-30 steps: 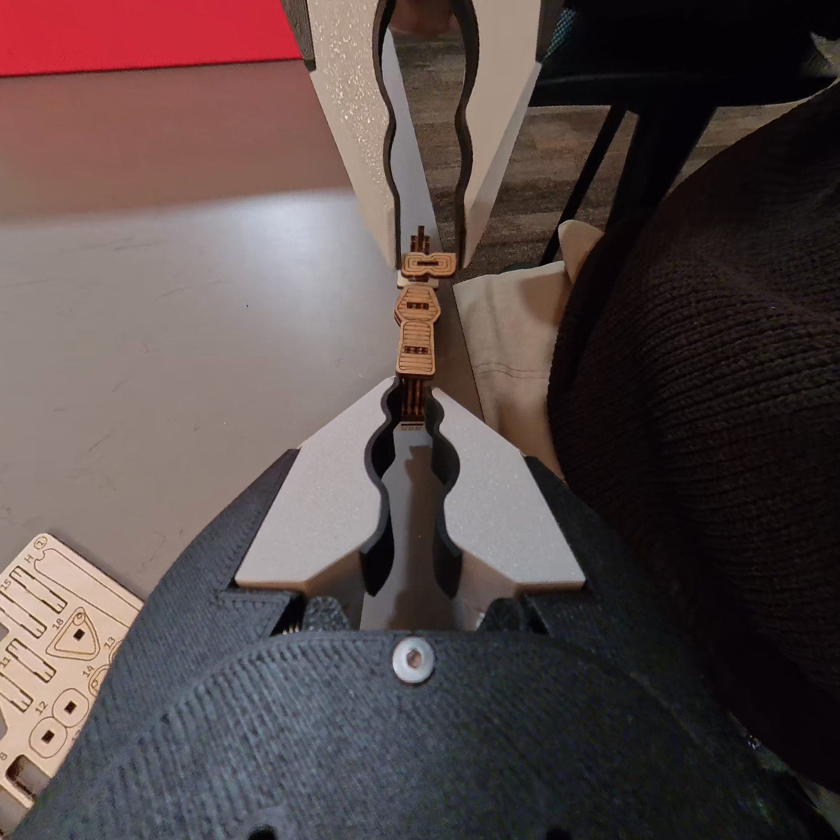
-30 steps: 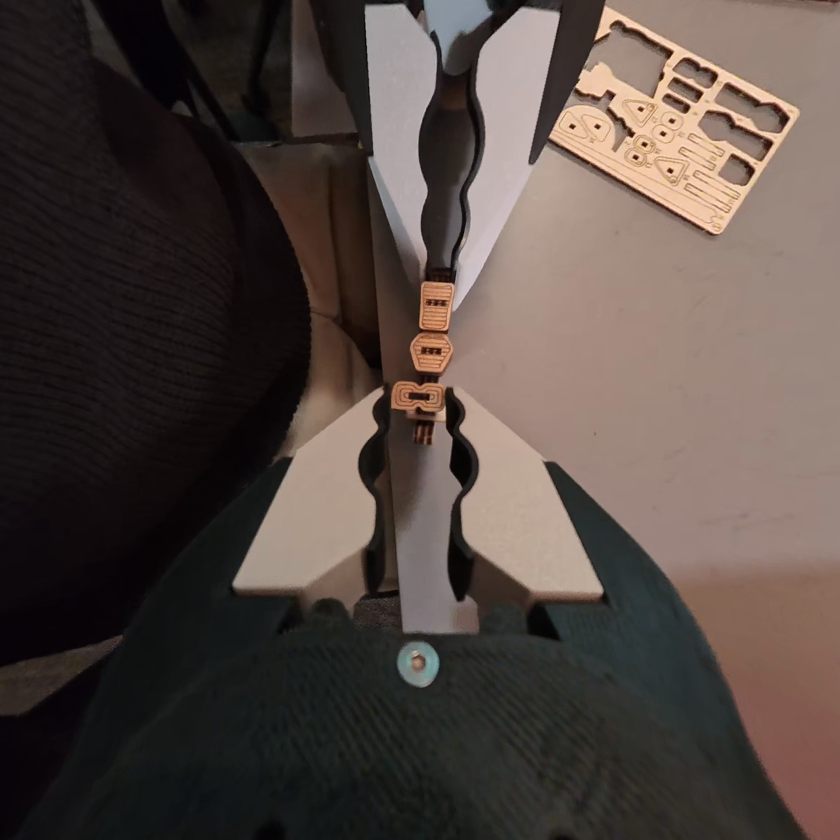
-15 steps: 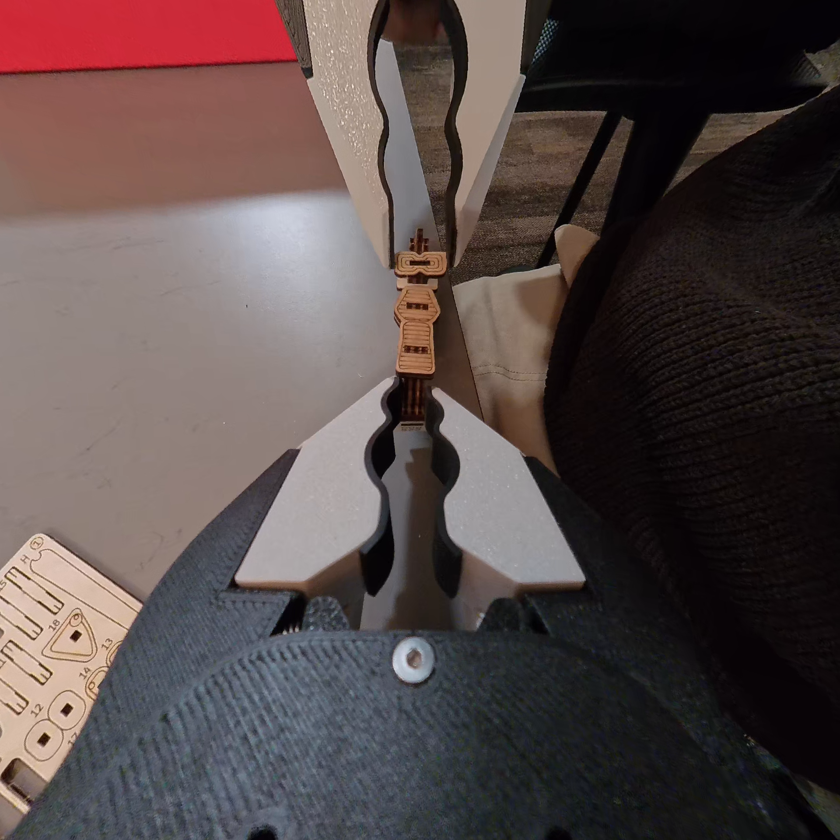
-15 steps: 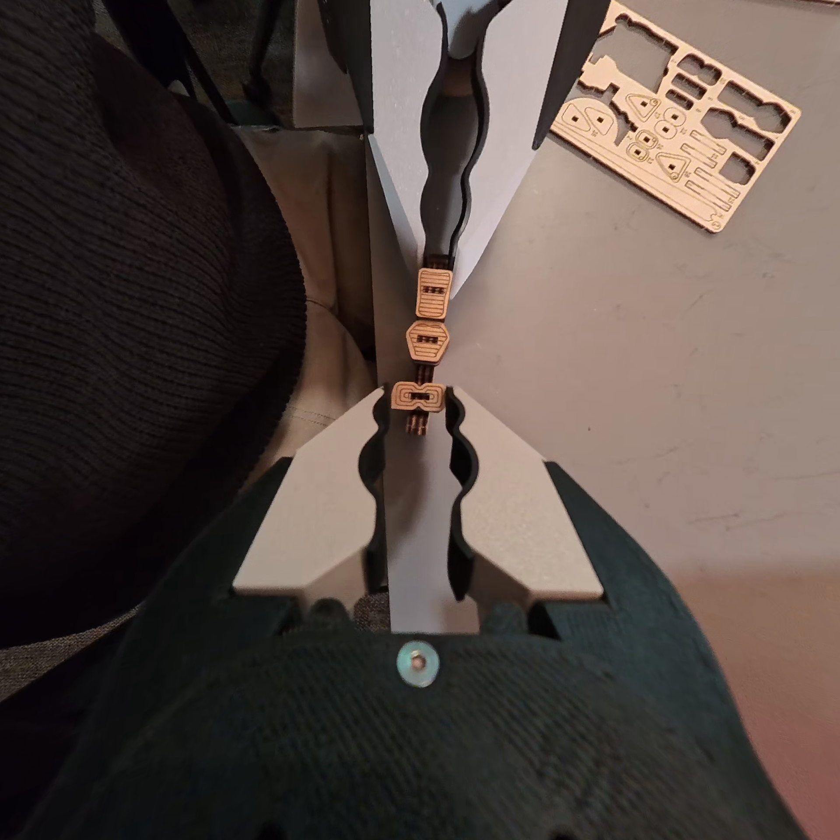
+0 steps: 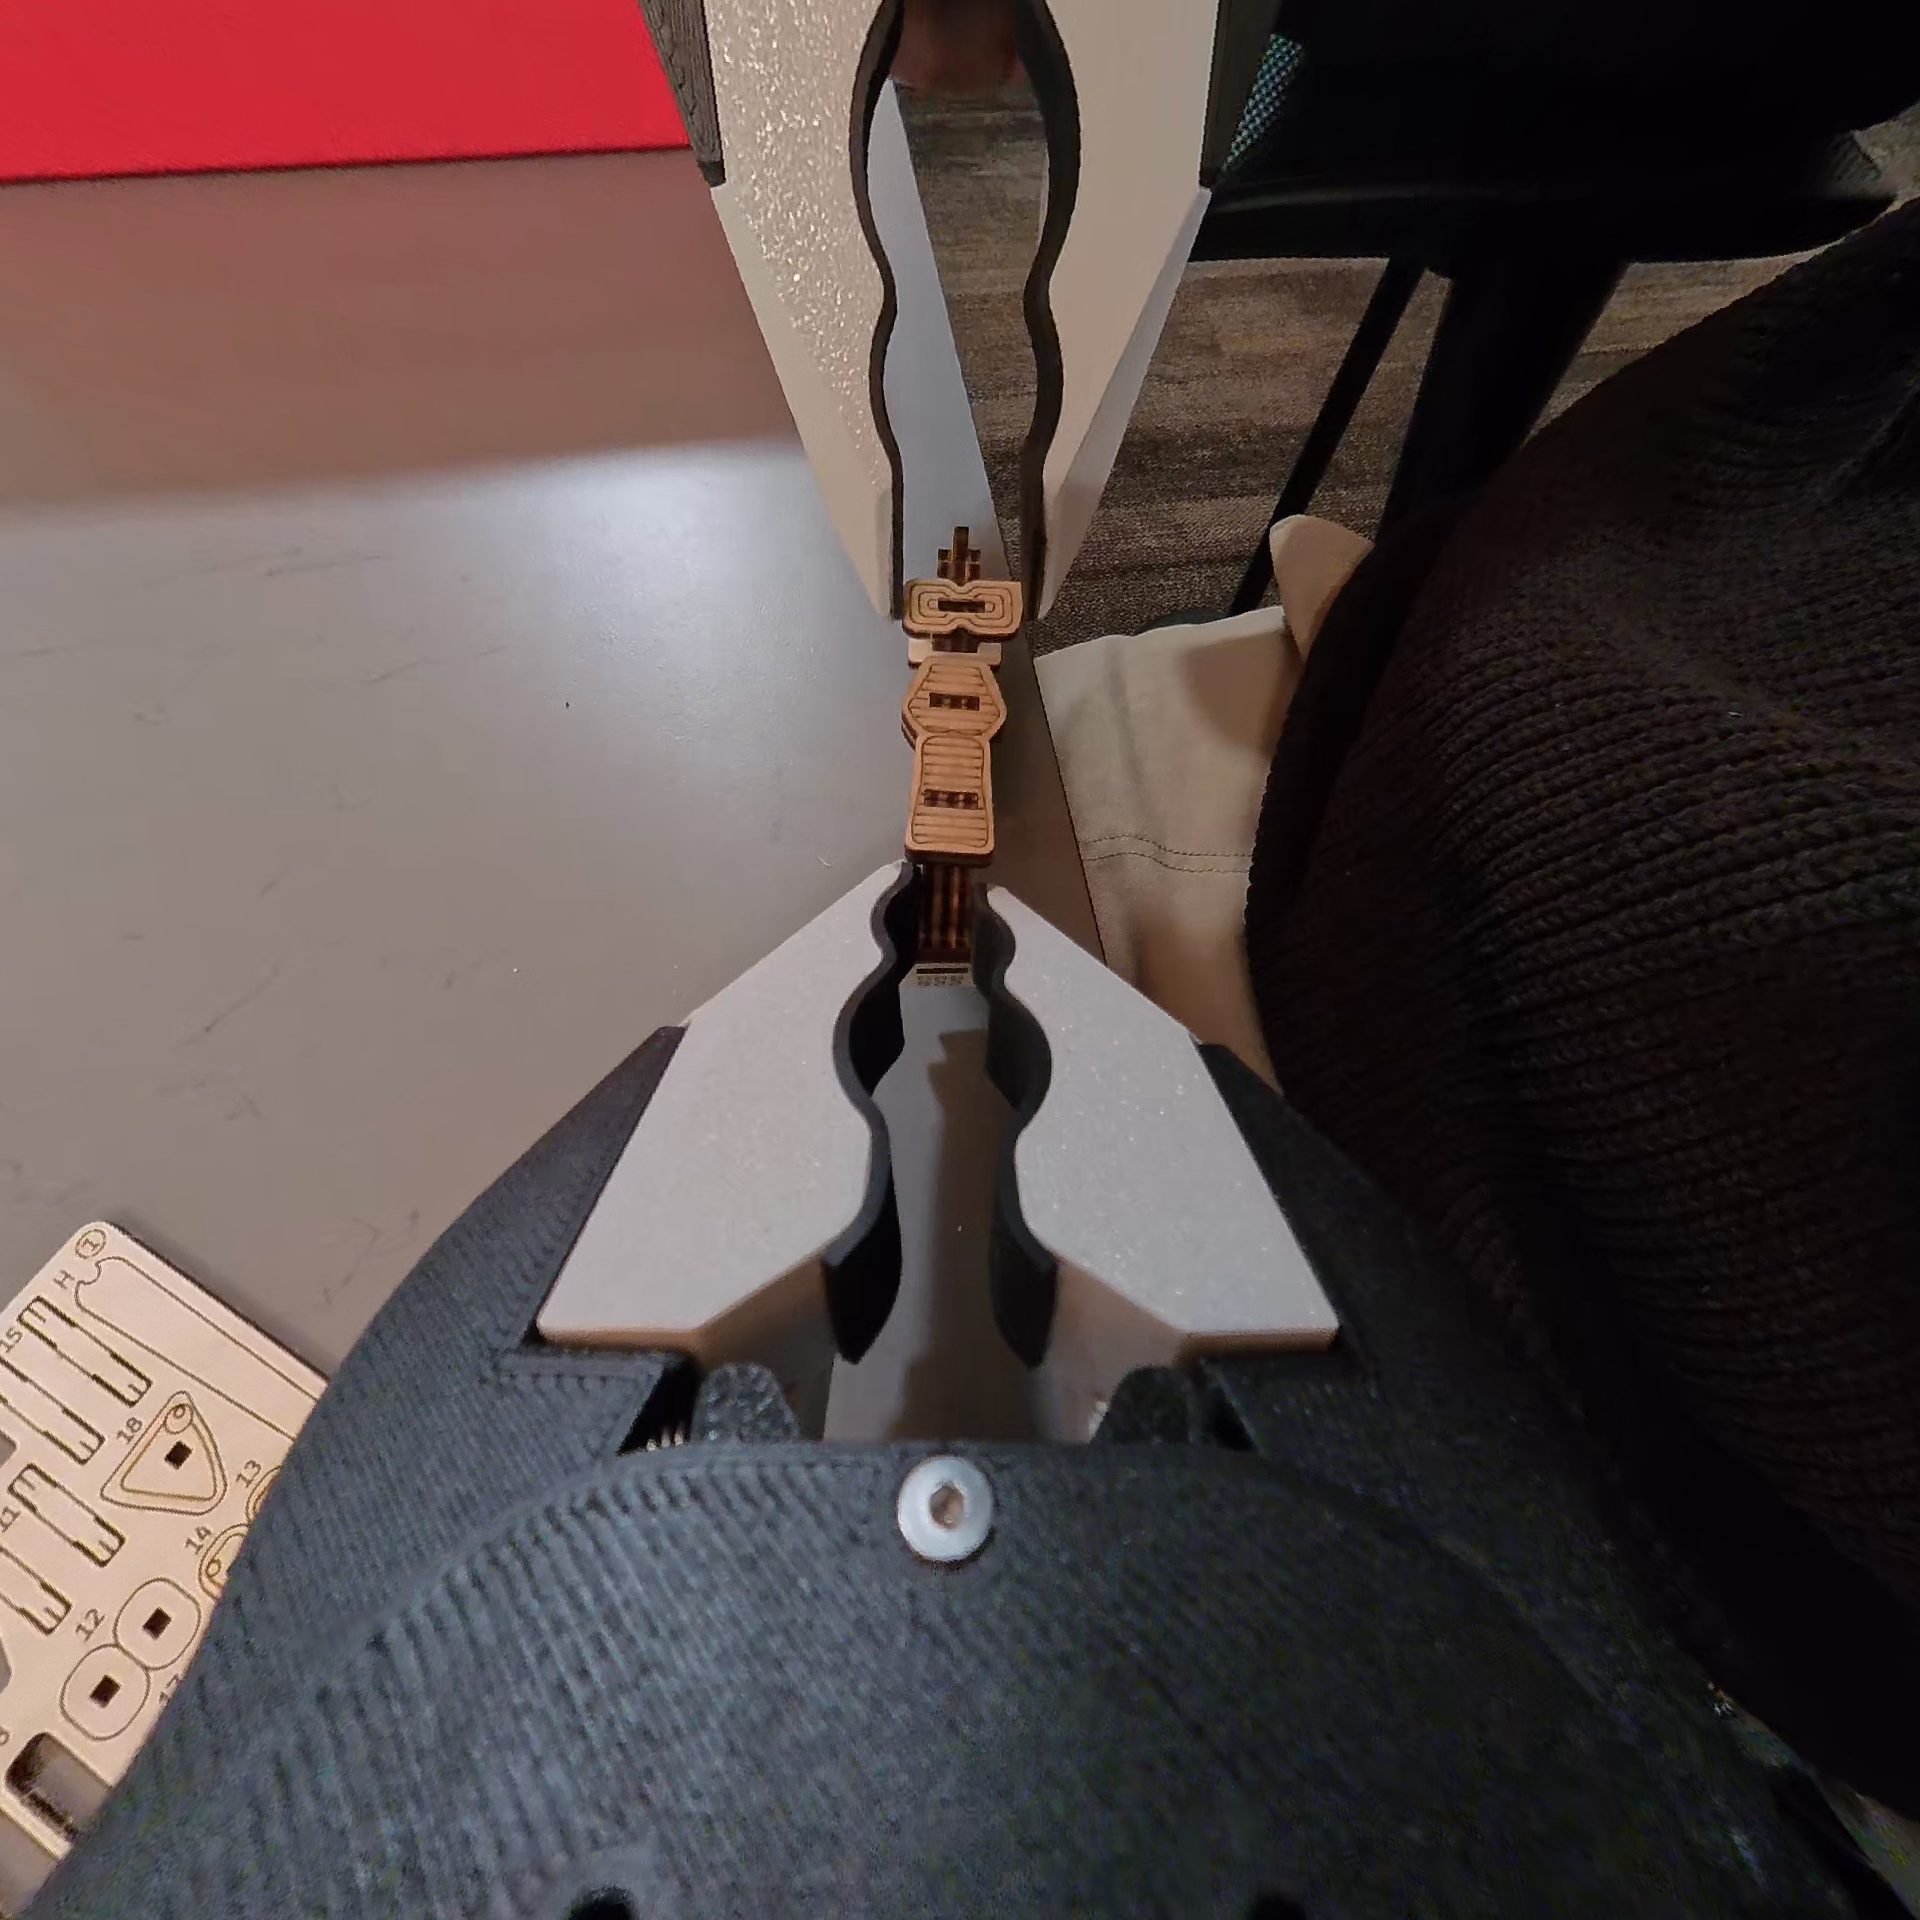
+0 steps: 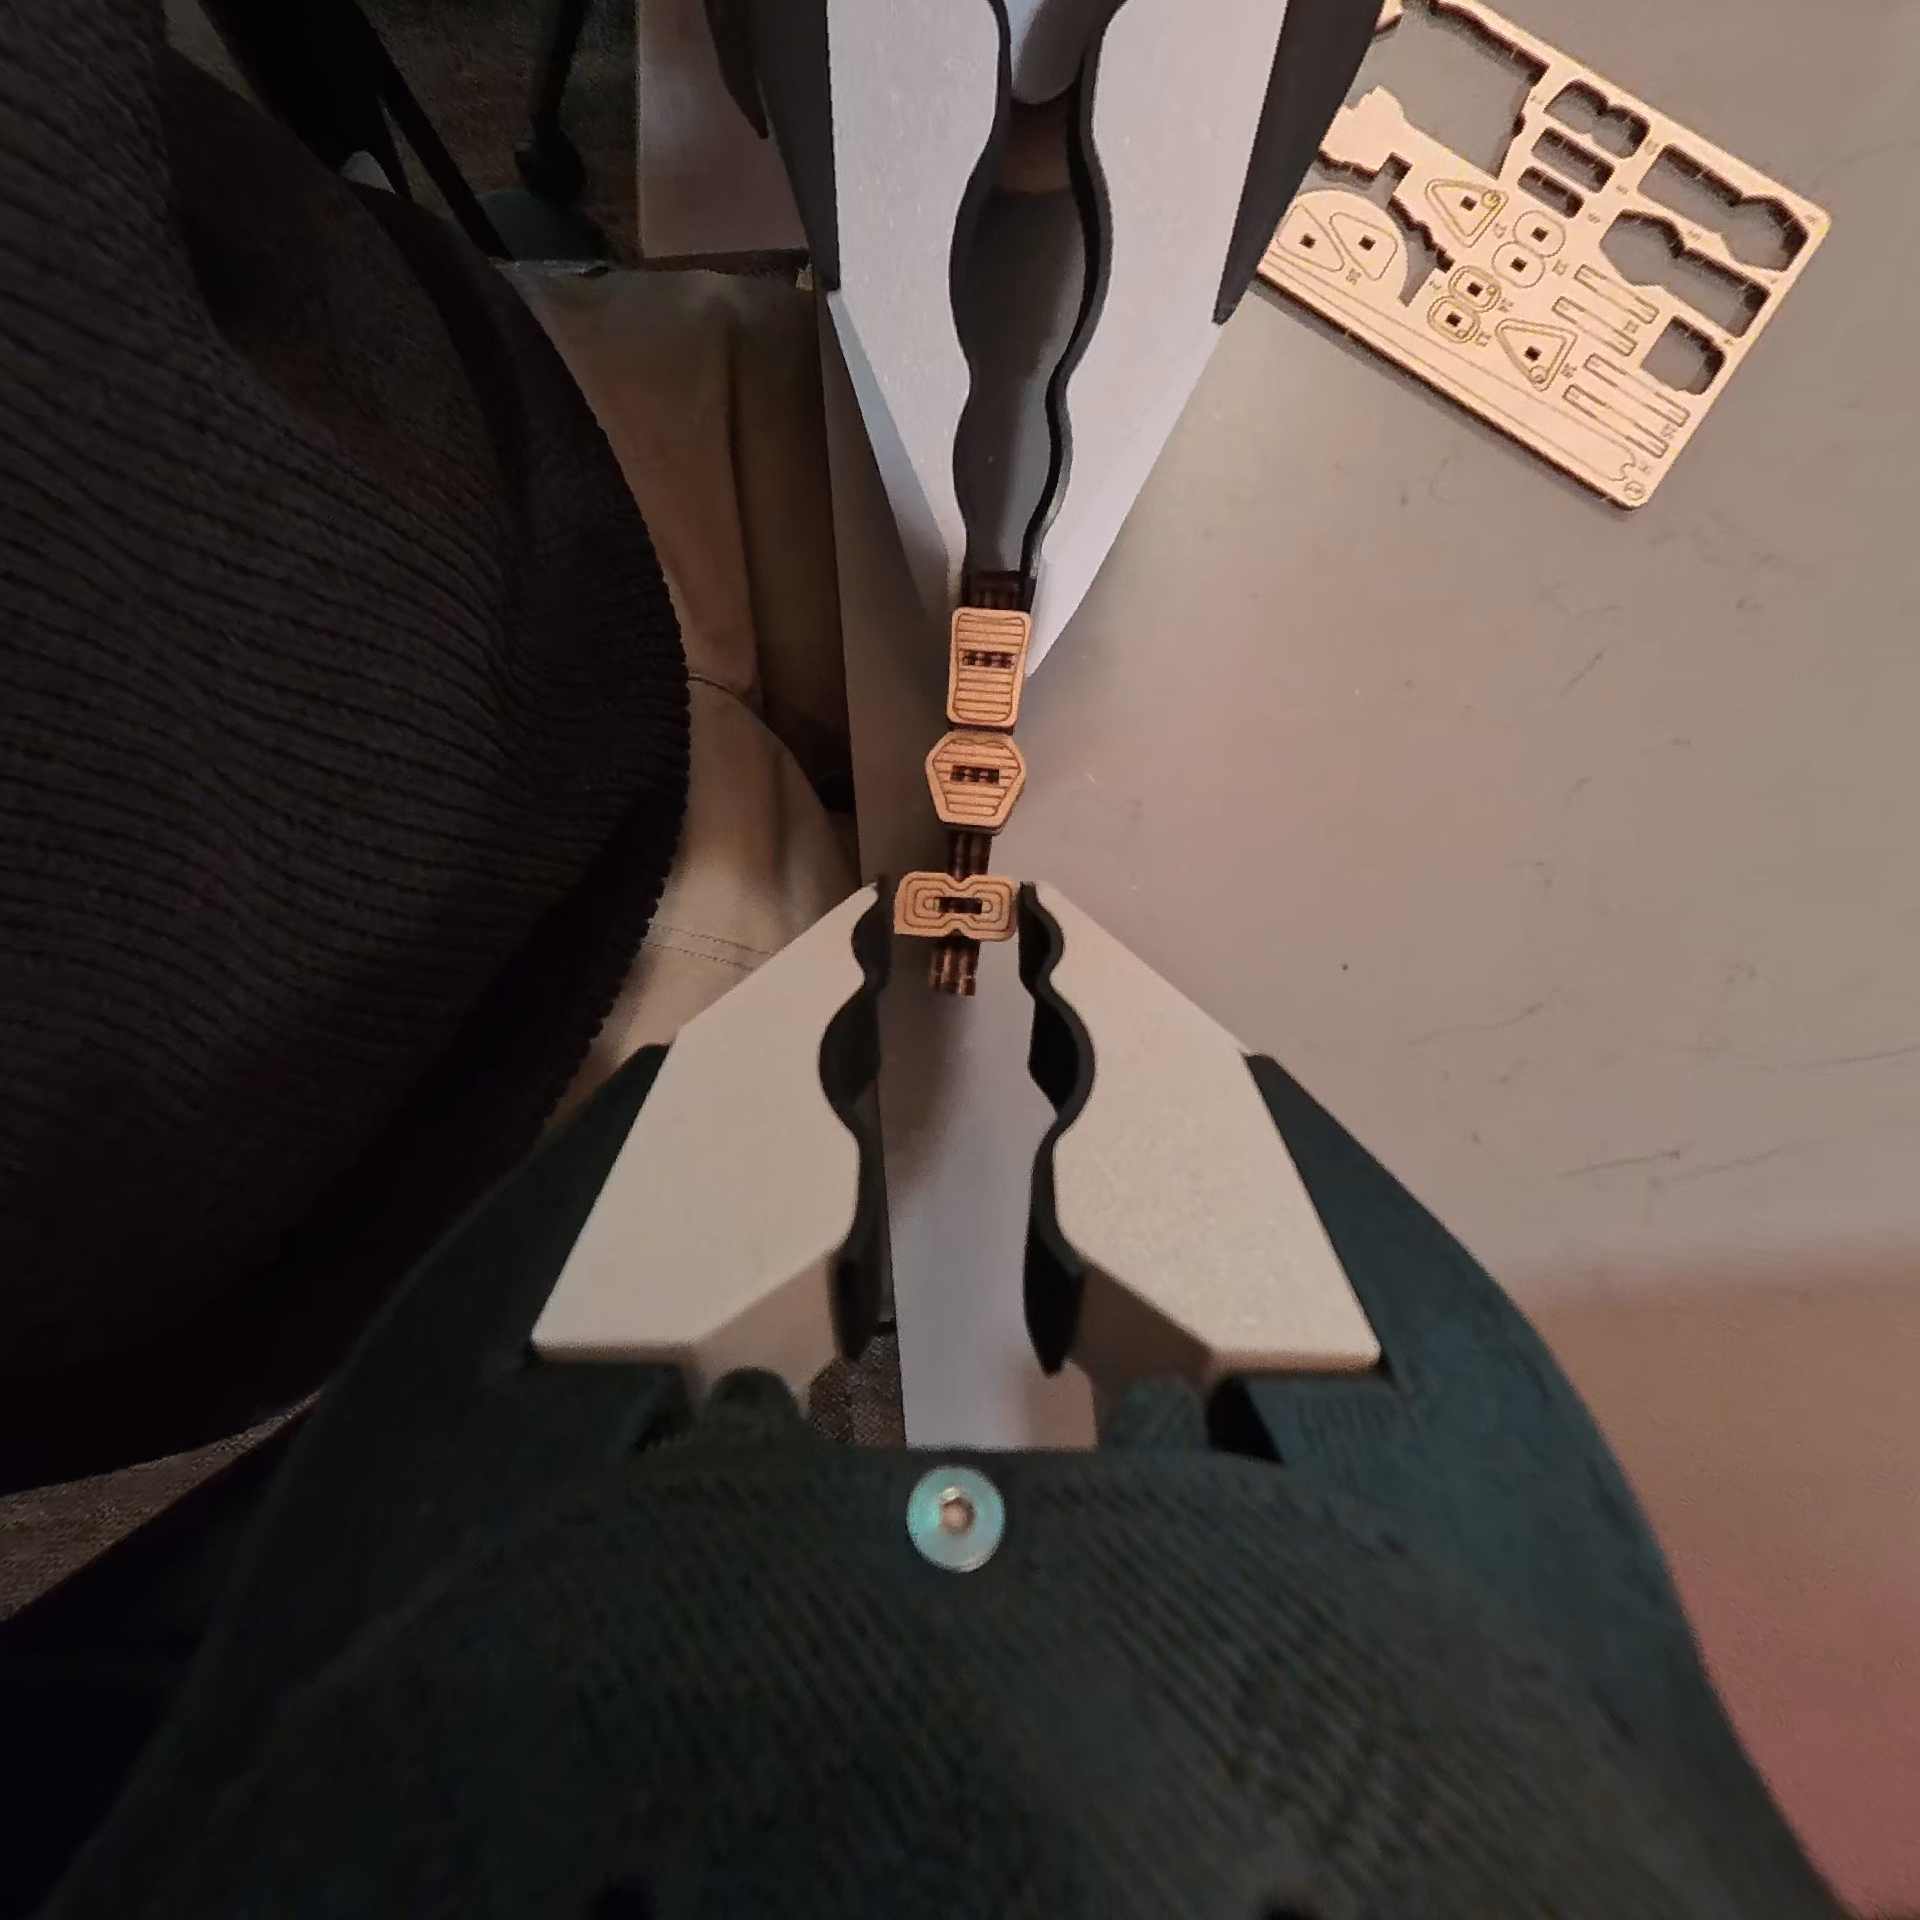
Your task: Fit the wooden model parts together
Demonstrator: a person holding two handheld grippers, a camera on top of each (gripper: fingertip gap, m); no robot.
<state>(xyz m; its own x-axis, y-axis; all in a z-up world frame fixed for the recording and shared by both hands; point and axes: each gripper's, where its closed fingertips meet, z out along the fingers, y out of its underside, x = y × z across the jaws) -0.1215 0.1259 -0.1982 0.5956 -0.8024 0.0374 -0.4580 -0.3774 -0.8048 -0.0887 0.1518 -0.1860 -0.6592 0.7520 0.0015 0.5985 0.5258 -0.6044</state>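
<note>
Grey table (image 5: 364, 779): pale wooden parts sheet (image 6: 1548, 281) flat on it, several cutouts empty; red mat (image 5: 312, 83) at far edge.

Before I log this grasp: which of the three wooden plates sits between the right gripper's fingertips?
The figure-eight plate, lowest in the right wrist view; the hexagonal plate and oblong plate lie beyond it.

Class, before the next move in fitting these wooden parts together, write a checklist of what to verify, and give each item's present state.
1. Left gripper shut on the strip end of the wooden model: ok.
2. Right gripper straddles the figure-eight piece: ok.
3. Right grip firm on that piece: cannot tell; a thin gap may show on one side.
4. Figure-eight piece pushed up against the hexagonal piece: not ok; strips show between them.
5. Model apart from the parts sheet: ok.
</note>
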